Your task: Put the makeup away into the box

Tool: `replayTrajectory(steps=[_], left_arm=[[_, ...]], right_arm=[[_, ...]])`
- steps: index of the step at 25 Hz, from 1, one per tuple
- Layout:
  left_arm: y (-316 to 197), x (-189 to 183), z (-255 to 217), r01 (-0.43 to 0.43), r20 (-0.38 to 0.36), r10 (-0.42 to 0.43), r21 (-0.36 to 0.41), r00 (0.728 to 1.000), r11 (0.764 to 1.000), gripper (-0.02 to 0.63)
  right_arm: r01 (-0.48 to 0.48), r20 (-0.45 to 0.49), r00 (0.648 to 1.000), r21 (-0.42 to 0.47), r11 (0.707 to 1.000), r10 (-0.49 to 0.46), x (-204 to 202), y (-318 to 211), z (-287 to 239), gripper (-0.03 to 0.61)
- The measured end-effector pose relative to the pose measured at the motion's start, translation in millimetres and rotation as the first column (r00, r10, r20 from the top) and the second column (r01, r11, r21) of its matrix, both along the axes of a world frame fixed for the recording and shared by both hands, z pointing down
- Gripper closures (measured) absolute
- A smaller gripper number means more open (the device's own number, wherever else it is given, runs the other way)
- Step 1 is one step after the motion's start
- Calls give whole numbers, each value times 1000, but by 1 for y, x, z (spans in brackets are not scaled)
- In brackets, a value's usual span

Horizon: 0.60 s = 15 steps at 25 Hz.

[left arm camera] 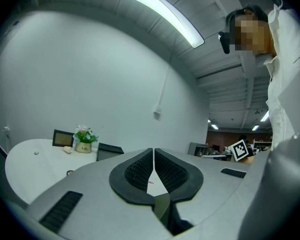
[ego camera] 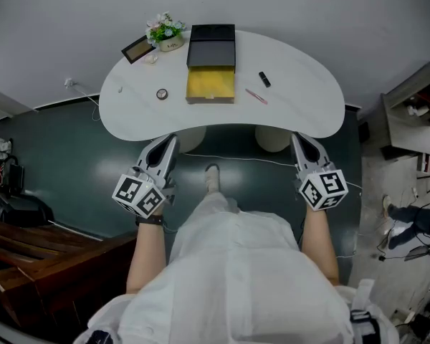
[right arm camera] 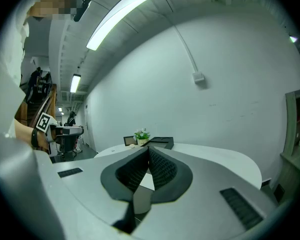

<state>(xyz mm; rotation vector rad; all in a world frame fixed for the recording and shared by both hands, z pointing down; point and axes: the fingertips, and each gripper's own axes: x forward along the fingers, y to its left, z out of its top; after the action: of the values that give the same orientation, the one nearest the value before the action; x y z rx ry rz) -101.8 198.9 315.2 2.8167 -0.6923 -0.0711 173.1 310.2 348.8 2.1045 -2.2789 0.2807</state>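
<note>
The left gripper (ego camera: 173, 139) and right gripper (ego camera: 298, 139) are held level before the near edge of the bench (ego camera: 301, 113), jaws pressed together, empty. A black tube (ego camera: 264, 79) and pink stick (ego camera: 256, 96) (makeup, both) are seen right of the open box (ego camera: 211, 84), bare bench around.

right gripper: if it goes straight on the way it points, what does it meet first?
Probably the white table: the right gripper aims over its near edge, in line with the black box farther back. Height and depth are unclear, so it might clear the tabletop and reach the box.

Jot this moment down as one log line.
left gripper: shut, empty | right gripper: shut, empty | box: open, on table | black tube, pink stick: outside box
</note>
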Motion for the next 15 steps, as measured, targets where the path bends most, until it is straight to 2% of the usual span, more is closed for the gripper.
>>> replayTrajectory(steps=[15], left_arm=[[-167, 75, 4, -148, -2, 148, -7, 989, 989, 591]], right_arm=[[-49, -38, 998, -90, 995, 46, 37, -148, 18, 569]])
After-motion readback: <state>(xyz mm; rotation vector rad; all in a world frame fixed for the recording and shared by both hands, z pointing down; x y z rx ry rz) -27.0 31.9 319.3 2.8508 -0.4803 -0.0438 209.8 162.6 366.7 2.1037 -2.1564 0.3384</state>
